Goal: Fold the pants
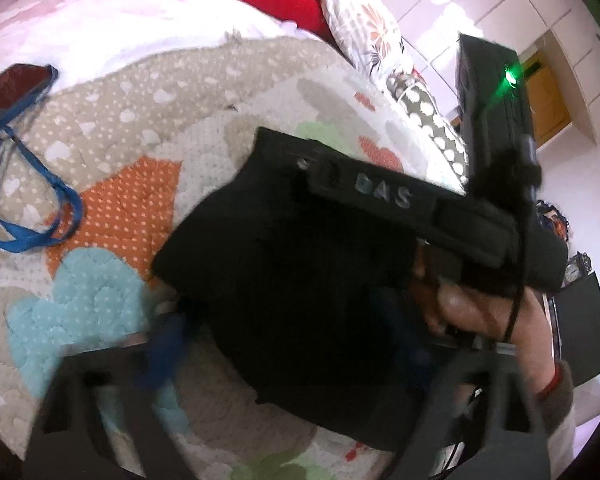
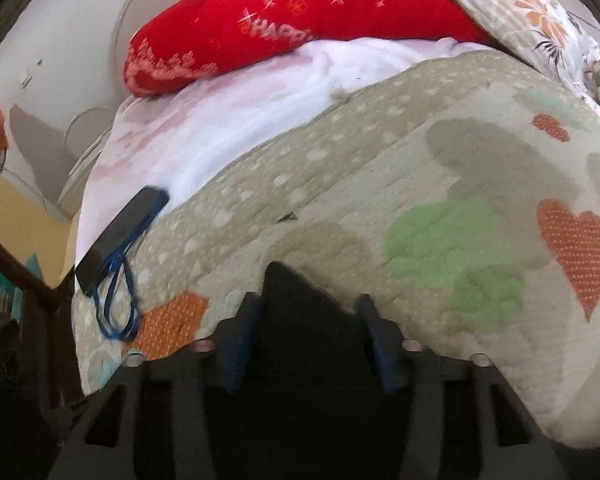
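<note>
a: black pants point(image 1: 284, 288) folded into a compact dark bundle, lying on the patchwork quilt point(image 1: 132, 184) near the bed's edge.
b: in the right wrist view, same pants point(image 2: 300, 320) rising as a dark peak between the blue pads point(image 2: 236, 344).
a: right gripper point(image 2: 306, 344) spread fairly wide, one pad on each side of the cloth; impossible to tell whether touching it.
b: right gripper also seen from the left camera, a black body point(image 1: 400, 208) above the pants, held by a hand point(image 1: 488, 312).
a: left gripper point(image 1: 284, 372) low in its own view, blurred. one blue pad point(image 1: 164, 356) at the pants' left edge, the other finger beyond the bundle. can't tell how far open or whether gripping.
b: elsewhere: dark phone point(image 2: 120, 240) with a blue lanyard point(image 2: 116, 312) at the quilt's far corner, red pillow point(image 2: 284, 28) behind, white sheet point(image 2: 228, 112) between pillow and quilt.
a: floral pillow point(image 1: 360, 28) off to the right.
</note>
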### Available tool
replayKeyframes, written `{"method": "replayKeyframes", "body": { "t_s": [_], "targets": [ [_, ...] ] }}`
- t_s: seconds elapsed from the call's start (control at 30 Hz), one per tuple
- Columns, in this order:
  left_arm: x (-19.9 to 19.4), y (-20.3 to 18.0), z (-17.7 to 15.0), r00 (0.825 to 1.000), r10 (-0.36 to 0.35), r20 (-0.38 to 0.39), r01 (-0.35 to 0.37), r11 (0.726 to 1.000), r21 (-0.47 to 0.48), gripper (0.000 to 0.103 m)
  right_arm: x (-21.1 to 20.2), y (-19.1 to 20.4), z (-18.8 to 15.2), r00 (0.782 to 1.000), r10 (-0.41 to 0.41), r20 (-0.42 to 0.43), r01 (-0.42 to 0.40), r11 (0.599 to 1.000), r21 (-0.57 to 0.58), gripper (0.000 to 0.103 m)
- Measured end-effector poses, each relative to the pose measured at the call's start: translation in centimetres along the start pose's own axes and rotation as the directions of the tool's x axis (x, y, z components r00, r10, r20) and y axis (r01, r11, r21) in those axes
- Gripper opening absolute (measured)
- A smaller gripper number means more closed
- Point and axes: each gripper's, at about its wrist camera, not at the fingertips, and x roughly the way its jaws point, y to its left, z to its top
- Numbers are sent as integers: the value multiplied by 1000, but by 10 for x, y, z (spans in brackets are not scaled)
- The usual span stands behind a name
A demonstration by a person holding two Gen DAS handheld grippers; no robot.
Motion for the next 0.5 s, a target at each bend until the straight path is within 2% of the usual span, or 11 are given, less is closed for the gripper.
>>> {"method": "replayKeyframes", "body": {
  "t_s": [0.03,0.07,0.1,0.2,0.3,0.43,0.5],
  "targets": [
    [-3,-1,1,1000,11,4,-11,1000,5,47,-4,2,0,1000,-4,7,4,1000,-6,36],
    [-7,-2,2,1000,16,13,-16,1000,16,40,-12,3,0,1000,0,22,0,1000,-13,30],
    [-13,-5,2,1000,17,26,-18,999,29,27,-25,2,0,999,11,51,-11,1000,-7,27],
    [-39,-28,-2,995,-15,103,3,992,123,24,-63,-7,-1,990,52,131,-55,998,19,25],
    [-62,-68,-12,984,-83,156,40,964,262,23,-111,-22,-10,969,90,232,-107,992,61,22],
    [-69,-128,-38,973,-168,155,82,889,450,23,-174,-48,-40,937,68,343,-114,987,116,22],
    [-58,-153,-52,973,-196,120,108,850,516,23,-202,-68,-68,926,11,377,-82,982,171,22]
  ]
}}
